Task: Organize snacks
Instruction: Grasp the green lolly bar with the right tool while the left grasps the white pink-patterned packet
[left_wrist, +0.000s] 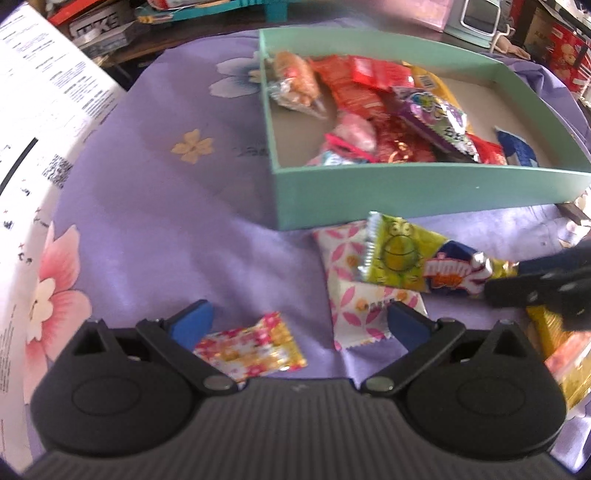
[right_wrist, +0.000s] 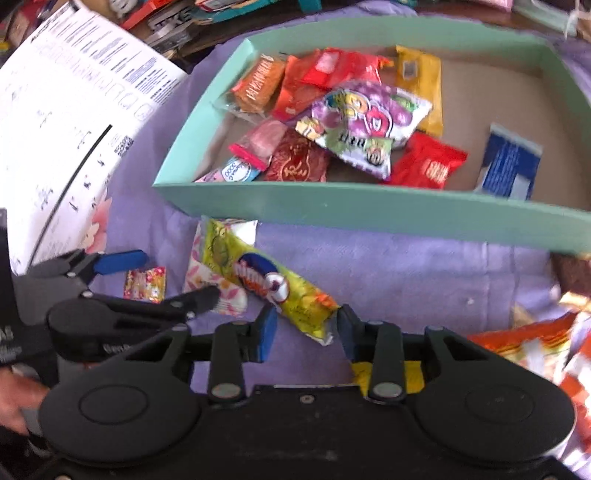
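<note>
A yellow-green snack packet (right_wrist: 266, 284) lies slanted in front of the mint-green box (right_wrist: 332, 210), partly over a pink-and-white packet (right_wrist: 199, 273). My right gripper (right_wrist: 306, 328) is shut on the yellow-green packet's near end; in the left wrist view the right gripper (left_wrist: 506, 275) grips the yellow-green packet (left_wrist: 399, 258) from the right. My left gripper (left_wrist: 299, 314) stands wide open above a small floral candy packet (left_wrist: 251, 347), not touching it. The mint-green box (left_wrist: 406, 192) holds several wrapped snacks.
A white printed carton (left_wrist: 37, 147) borders the left side. Orange and yellow snack bags (right_wrist: 535, 343) lie at the right. A purple floral cloth (left_wrist: 166, 221) covers the surface. Boxes and clutter crowd the back behind the mint-green box.
</note>
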